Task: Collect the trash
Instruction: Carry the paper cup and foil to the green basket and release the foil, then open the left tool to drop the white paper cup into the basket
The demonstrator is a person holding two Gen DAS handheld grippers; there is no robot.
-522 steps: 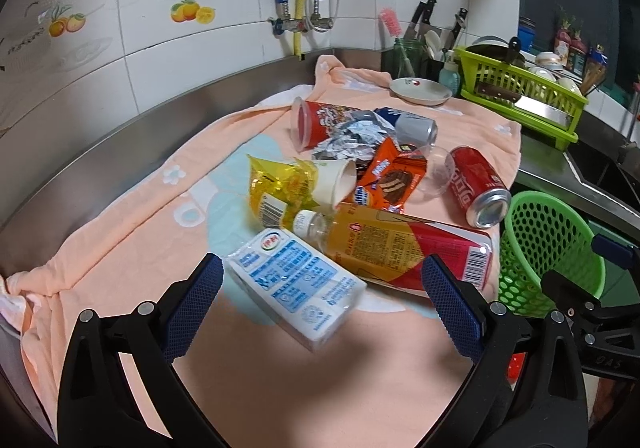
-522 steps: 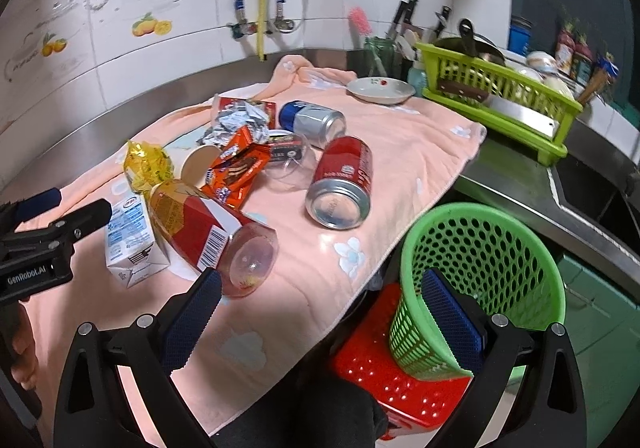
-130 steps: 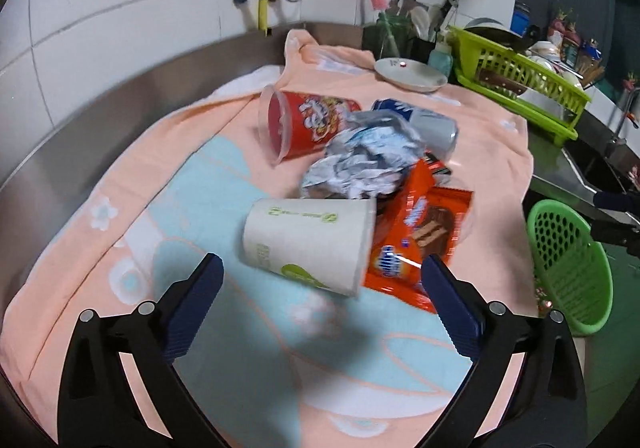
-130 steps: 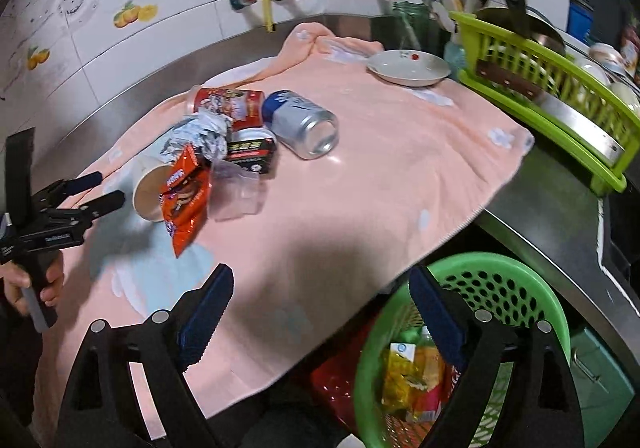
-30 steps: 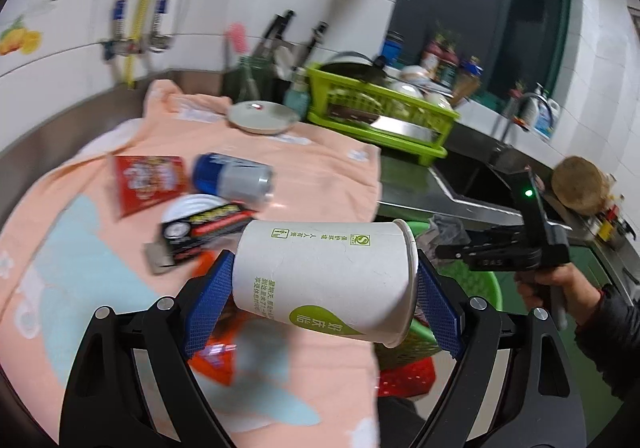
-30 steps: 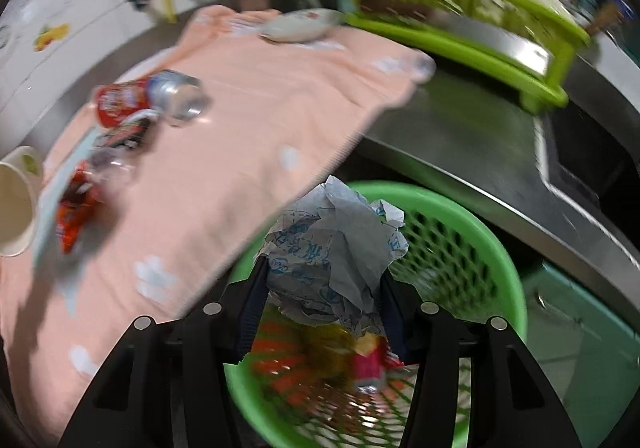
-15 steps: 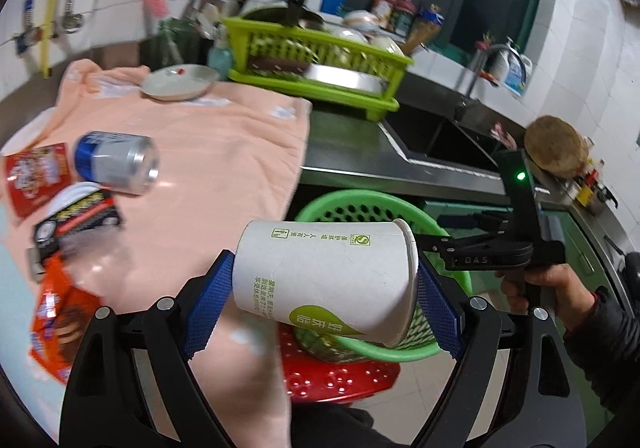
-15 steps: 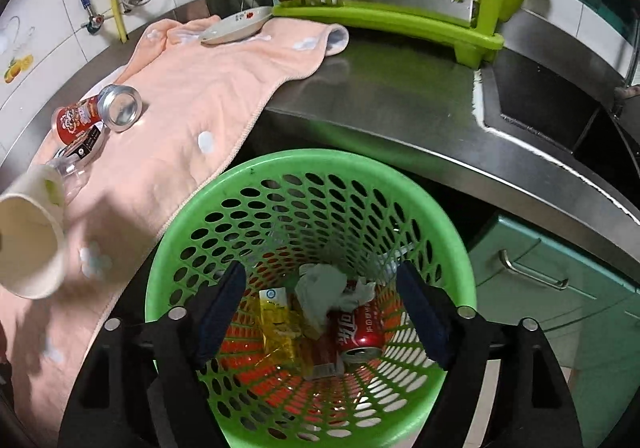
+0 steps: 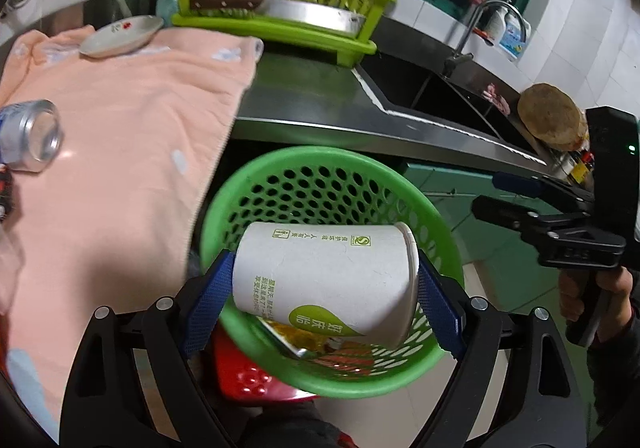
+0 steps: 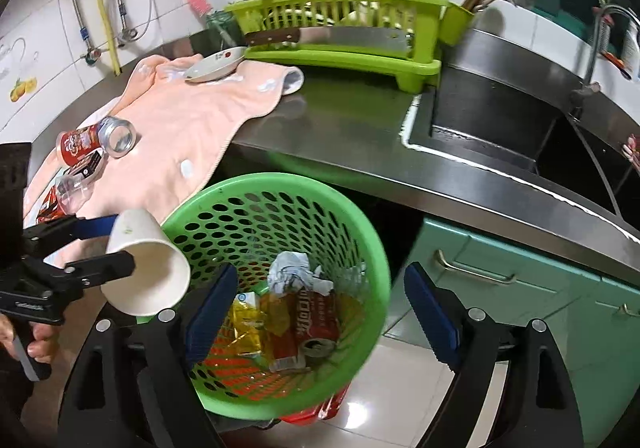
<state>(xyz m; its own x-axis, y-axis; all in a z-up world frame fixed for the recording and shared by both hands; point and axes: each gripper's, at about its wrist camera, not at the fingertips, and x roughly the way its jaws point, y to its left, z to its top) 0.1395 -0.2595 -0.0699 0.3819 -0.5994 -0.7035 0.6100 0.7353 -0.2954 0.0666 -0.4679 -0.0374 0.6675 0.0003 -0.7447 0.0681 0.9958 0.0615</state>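
Your left gripper point(image 9: 324, 288) is clamped on the white paper cup point(image 9: 326, 280), one blue pad against the base end and the other against the rim end, so the cup lies sideways between the jaws with its green printing facing you. It hangs over the near rim of the green perforated basket point(image 9: 288, 164), which stands on a red stool point(image 9: 248, 376) just below the edge of the steel counter point(image 9: 320, 104). From the right wrist view the same cup point(image 10: 146, 268) sits at the basket's left rim, mouth turned toward the inside. Your right gripper point(image 10: 316, 312) has just been opening and now stands wide with nothing between its pads; it hangs above the basket point(image 10: 280, 184), and beneath it the crumpled foil wad point(image 10: 294, 274) lies on top of a red drink can point(image 10: 316, 324) and a yellow wrapper point(image 10: 244, 324). On the peach towel point(image 10: 200, 120) several pieces remain: a silver-ended can point(image 10: 116, 134), a red snack tube point(image 10: 76, 146) just beside it, a dark small packet point(image 10: 86, 164) and a clear plastic cup point(image 10: 72, 188). A white saucer point(image 10: 216, 64) rests at the towel's far end, next to the lime dish rack point(image 10: 340, 36).
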